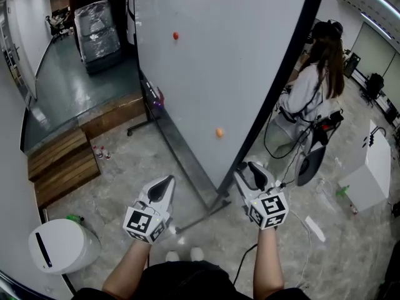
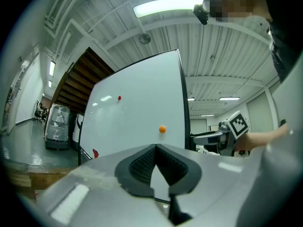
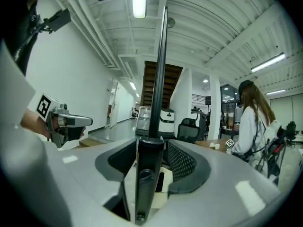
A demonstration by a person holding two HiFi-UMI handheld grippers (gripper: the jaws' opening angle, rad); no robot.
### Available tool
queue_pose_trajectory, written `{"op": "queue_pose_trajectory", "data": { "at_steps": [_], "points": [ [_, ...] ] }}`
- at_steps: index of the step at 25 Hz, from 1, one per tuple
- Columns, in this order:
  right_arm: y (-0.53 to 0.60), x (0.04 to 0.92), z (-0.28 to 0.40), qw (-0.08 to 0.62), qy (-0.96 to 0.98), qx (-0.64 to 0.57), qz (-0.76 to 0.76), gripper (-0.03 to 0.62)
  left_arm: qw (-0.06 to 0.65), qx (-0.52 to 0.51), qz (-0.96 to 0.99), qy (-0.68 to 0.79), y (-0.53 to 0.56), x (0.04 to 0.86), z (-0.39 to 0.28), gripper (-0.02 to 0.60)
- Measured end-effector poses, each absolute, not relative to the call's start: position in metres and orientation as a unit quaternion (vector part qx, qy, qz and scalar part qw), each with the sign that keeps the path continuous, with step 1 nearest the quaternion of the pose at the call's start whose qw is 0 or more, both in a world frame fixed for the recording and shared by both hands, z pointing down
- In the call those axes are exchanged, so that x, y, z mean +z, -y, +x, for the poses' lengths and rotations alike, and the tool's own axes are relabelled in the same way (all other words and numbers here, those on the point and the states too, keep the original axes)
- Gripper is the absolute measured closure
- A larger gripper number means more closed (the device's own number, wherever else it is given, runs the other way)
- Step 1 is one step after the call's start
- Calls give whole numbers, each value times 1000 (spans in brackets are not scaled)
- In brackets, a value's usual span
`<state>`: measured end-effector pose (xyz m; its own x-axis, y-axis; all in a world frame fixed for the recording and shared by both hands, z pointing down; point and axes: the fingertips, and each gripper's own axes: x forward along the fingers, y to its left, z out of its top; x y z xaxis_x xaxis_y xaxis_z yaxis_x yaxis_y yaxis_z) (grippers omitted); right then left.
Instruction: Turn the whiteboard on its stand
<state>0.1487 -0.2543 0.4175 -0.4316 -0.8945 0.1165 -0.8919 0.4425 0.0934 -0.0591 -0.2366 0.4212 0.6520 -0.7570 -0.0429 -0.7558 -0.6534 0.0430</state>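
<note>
The whiteboard (image 1: 219, 55) stands tall in front of me, with a red magnet (image 1: 175, 35) and an orange magnet (image 1: 219, 132) on its white face. Its black side frame (image 1: 275, 92) runs down to the lower corner by my right gripper (image 1: 249, 167). In the right gripper view that frame edge (image 3: 158, 79) stands upright between the jaws of the right gripper (image 3: 150, 143), and a gap shows beside the right pad (image 3: 182, 162). My left gripper (image 1: 164, 183) hangs short of the board, holding nothing. The left gripper (image 2: 155, 148) has its tips together, facing the whiteboard (image 2: 137, 122).
The stand's foot bar (image 1: 203, 216) lies on the floor between my grippers. A person in white (image 1: 315, 83) stands behind the board at the right, near a white cabinet (image 1: 369, 167). A white bin (image 1: 62, 245) and wooden steps (image 1: 62, 161) are at the left.
</note>
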Motion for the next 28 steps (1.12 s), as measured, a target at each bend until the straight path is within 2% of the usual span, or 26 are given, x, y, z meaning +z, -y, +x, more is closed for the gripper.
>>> {"op": "queue_pose_trajectory", "data": {
  "at_steps": [8, 13, 19, 28],
  "points": [
    [228, 365, 136, 30, 847, -45, 529, 378, 5, -33, 907, 421, 239, 416, -70, 580],
    [207, 333, 114, -4, 862, -61, 502, 402, -2, -37, 904, 426, 233, 407, -77, 580],
    [202, 329, 69, -30, 884, -53, 464, 506, -13, -43, 900, 434, 230, 393, -89, 580],
    [205, 370, 3, -33, 912, -6, 408, 578, -13, -45, 891, 452, 221, 396, -108, 580]
  ]
}}
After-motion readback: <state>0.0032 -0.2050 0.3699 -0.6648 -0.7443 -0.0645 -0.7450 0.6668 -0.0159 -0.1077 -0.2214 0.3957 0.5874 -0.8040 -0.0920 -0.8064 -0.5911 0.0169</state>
